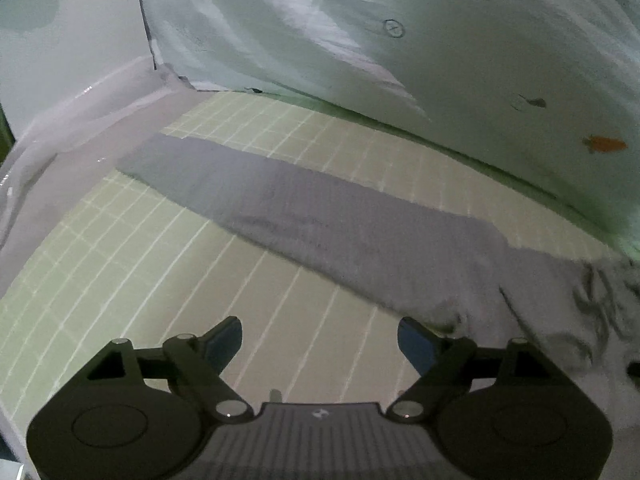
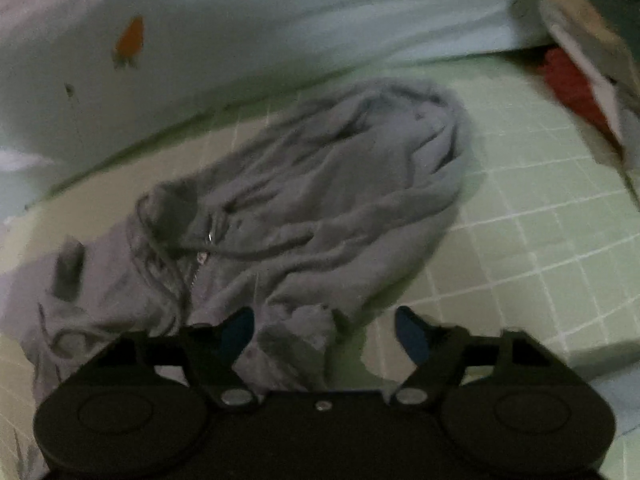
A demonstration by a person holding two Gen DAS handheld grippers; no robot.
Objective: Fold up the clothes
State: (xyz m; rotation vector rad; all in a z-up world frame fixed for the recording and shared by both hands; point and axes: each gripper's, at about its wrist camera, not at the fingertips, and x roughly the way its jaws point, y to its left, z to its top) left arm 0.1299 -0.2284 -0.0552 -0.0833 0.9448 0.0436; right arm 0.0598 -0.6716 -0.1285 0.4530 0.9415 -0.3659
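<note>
Spreading step in hand | hoodie (image 2: 320, 184) bunched on grid mat (image 2: 540, 220), sleeve (image 1: 320, 224) laid straight | left gripper (image 1: 320, 344) and right gripper (image 2: 324, 332) jaws apart, empty | next: hood to be flattened.

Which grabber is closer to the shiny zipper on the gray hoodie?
The right gripper. The zipper on the gray hoodie lies just ahead of its open fingers, a little to the left. The left gripper hovers over the green mat beside the stretched-out sleeve, with no zipper in view.

No legible text or labels.
</note>
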